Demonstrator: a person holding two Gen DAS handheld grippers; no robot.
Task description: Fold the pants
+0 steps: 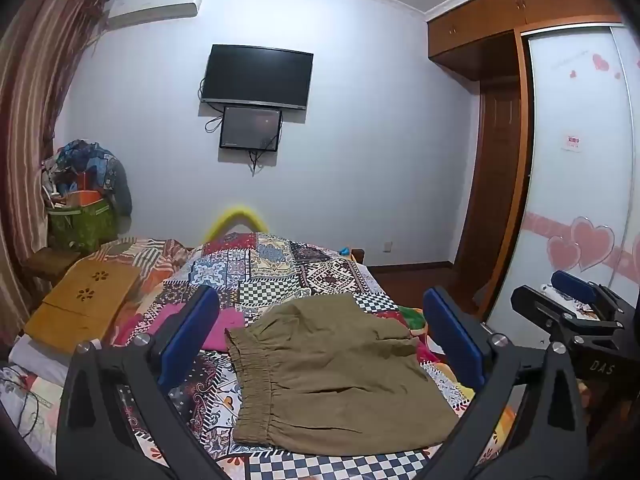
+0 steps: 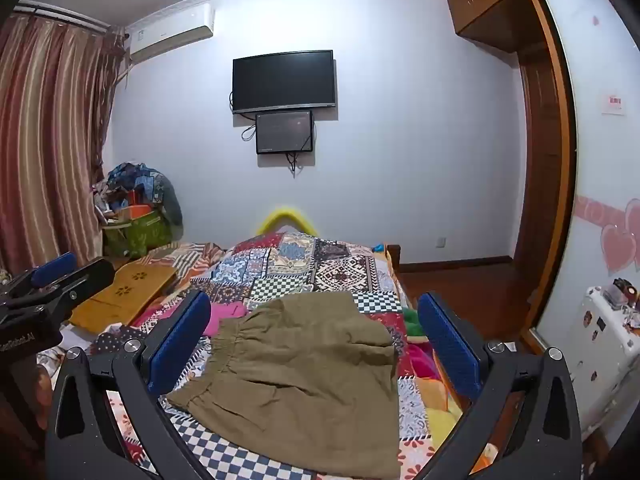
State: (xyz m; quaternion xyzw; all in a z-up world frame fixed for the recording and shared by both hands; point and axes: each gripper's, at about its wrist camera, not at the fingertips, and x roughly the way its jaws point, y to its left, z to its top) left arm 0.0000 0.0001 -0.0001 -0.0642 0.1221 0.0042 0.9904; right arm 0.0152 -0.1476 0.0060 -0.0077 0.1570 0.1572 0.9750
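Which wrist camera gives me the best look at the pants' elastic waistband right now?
The left wrist view. There the waistband of the pants shows along its whole gathered edge, clear of the fingers. In the right wrist view the waistband runs partly behind the near blue finger.

- Left wrist view looks forward between its own wide-apart blue pads, low over the bed [image 1: 256, 268], facing the far wall's television [image 1: 257, 77]; the other gripper [image 1: 576, 300] shows at right edge.
- Right wrist view sits alongside, facing likewise; both share the olive pants [image 2: 304, 364], television [image 2: 283, 80].
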